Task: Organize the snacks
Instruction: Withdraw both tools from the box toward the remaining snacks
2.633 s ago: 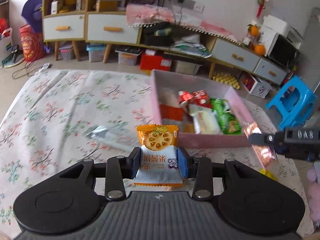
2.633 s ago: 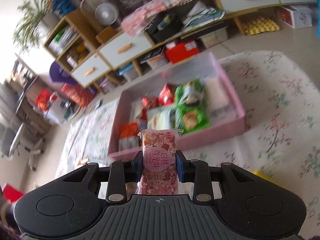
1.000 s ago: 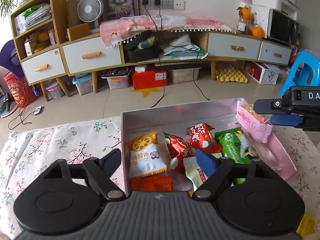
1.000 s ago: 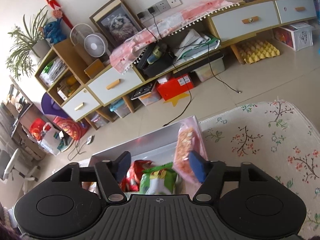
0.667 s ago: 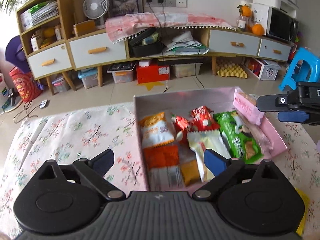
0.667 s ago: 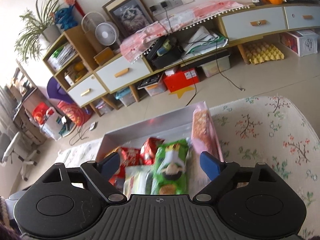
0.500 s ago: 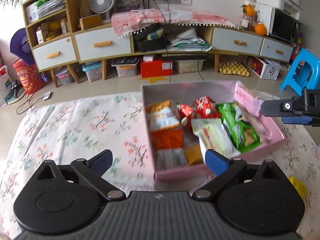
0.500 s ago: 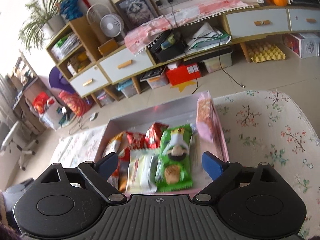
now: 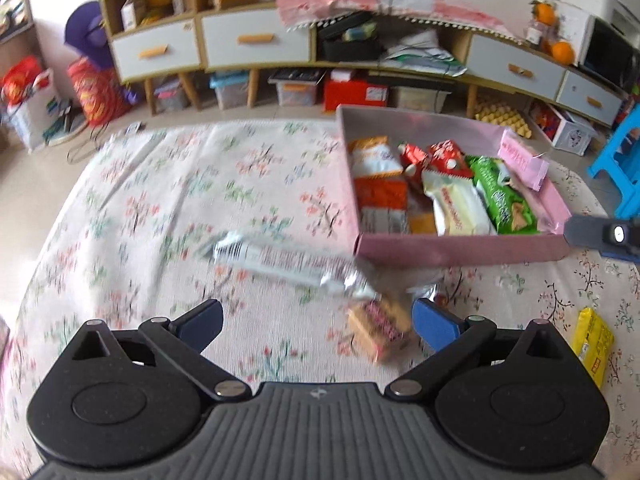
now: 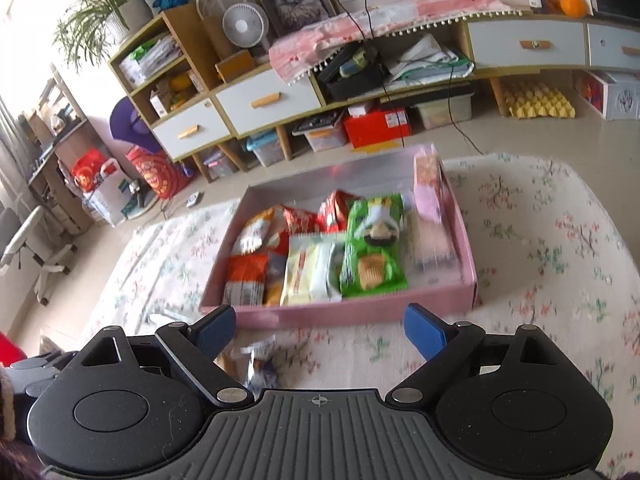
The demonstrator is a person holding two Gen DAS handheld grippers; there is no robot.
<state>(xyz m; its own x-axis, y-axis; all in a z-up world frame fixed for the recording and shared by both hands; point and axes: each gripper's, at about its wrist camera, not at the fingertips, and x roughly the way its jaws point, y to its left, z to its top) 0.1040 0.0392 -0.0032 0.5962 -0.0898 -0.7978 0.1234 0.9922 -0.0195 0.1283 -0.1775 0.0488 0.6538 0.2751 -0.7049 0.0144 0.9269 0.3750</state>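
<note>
A pink box [image 9: 460, 249] on the floral cloth holds several snack packs, among them an orange biscuit pack [image 9: 374, 156] and a pink pack [image 9: 520, 160] leaning on its right wall. The box also shows in the right wrist view [image 10: 352, 316]. My left gripper [image 9: 316, 322] is open and empty above the cloth, near a silver long pack [image 9: 288, 266] and a pink-brown snack [image 9: 378, 330]. My right gripper [image 10: 320, 330] is open and empty, just in front of the box. One of its fingers [image 9: 592, 234] shows at the right edge of the left wrist view.
A yellow pack [image 9: 592, 344] lies on the cloth at the right. A small blurred pack [image 10: 256, 360] lies in front of the box. Cabinets with drawers [image 10: 268, 100] and storage boxes stand behind. A blue stool [image 9: 620, 164] stands at the right.
Both grippers have let go of their packs into the box, opened wide and pulled back from it. The left gripper now looks at the loose snacks on the cloth.
</note>
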